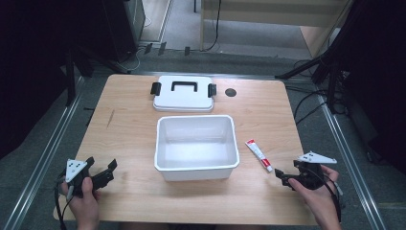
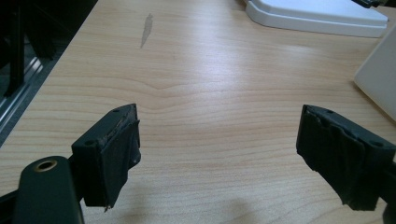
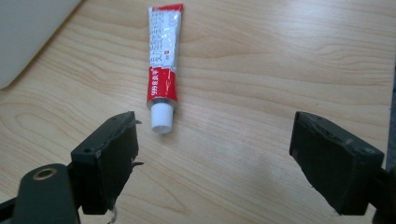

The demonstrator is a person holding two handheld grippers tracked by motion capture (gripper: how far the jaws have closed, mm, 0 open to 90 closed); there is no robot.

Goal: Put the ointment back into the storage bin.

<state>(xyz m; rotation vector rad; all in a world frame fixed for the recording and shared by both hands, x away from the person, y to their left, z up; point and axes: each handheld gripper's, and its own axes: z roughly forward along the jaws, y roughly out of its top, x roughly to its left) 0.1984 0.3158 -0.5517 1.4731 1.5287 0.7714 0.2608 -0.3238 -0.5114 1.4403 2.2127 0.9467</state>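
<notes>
Box sits open, nothing inside; lid lies behind.

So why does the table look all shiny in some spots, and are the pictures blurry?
In the right gripper view, lamp glare whitens the table beyond the tube, which stays sharp. In the left gripper view, a pale sheen crosses the wood and the near fingers look slightly soft. In the high view, the box gleams inside, and the surroundings are dark.
</notes>
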